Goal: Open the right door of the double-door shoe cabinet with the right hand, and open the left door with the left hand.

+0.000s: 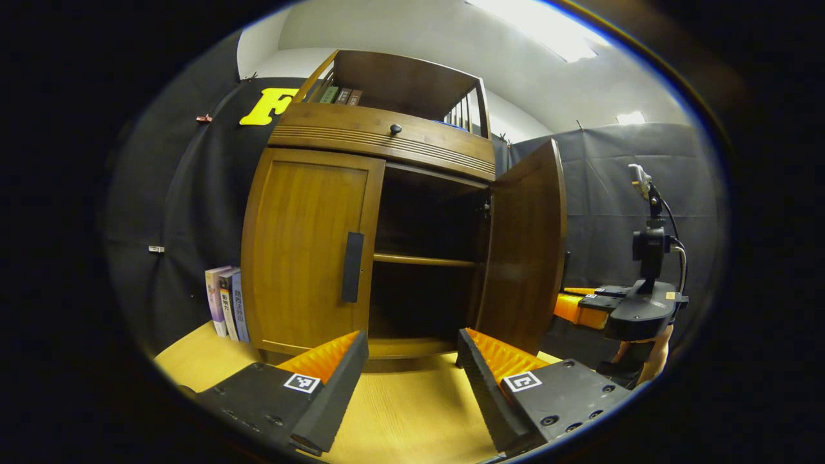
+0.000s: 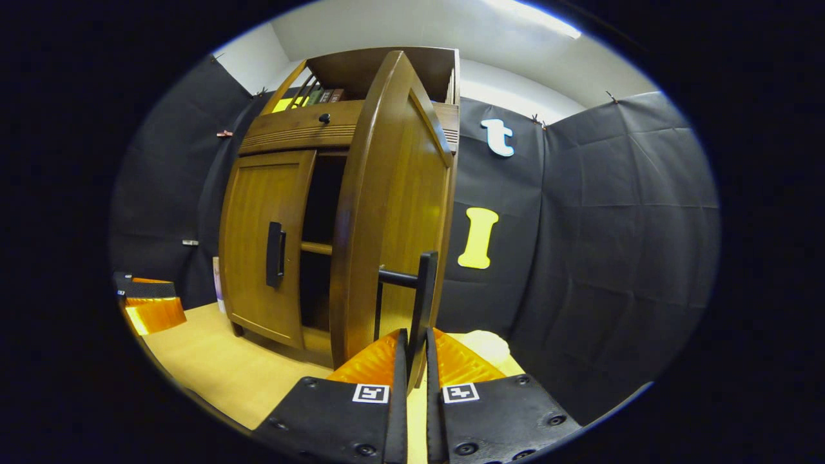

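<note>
my right gripper (image 2: pixel 412 361) clamps the right door's handle (image 2: pixel 422 303); my left gripper (image 1: pixel 412 380), spread wide, could overshoot the left door's handle (image 1: pixel 352 267).

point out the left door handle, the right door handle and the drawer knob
left door handle (image 1: pixel 352 267): left gripper view, middle of the bar
right door handle (image 2: pixel 423 303): right gripper view, upright bar
drawer knob (image 1: pixel 395 129): left gripper view, its face

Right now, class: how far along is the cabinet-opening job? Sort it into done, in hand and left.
Done: the right door is swung wide open, showing the shelf inside. In hand: the right gripper has its jaws closed on the right door's handle. Left: the left door is shut, its handle untouched; the left gripper hangs open in front of it.
</note>
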Tool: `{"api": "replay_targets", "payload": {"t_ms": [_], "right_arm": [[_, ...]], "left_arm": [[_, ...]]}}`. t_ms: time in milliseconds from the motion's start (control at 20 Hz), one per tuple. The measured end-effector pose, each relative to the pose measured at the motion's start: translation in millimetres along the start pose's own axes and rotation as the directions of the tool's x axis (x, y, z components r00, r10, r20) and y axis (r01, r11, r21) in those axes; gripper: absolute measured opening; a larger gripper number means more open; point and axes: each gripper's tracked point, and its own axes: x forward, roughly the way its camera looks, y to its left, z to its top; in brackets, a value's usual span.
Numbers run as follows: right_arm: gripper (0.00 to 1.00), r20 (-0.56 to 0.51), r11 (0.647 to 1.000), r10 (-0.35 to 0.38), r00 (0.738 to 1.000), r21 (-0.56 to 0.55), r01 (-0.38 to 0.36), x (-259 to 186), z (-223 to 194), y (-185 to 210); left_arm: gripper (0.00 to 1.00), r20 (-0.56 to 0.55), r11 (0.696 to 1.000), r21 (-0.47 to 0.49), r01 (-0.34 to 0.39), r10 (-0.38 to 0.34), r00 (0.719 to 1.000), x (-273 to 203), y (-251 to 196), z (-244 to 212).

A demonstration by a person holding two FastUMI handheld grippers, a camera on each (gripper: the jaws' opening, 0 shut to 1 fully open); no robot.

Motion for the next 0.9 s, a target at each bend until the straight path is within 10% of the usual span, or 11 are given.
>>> {"api": "replay_targets", "payload": {"t_ms": [600,700,900], "right_arm": [[0.18,-0.009,0.992,-0.125,0.992,-0.001,0.125,-36,6,-42],[0.05,0.039,0.987,-0.163,0.986,0.011,0.163,-49,19,-63],[0.15,0.096,0.996,-0.045,0.994,0.083,0.037,-77,34,-29]], "left_arm": [[0.87,-0.002,0.997,0.017,0.08,-0.08,0.997,11,-37,-3],[0.87,-0.001,0.996,0.013,0.085,-0.085,0.996,18,-41,-1],[0.88,0.012,0.998,0.026,0.057,-0.058,0.998,34,-37,5]]}}
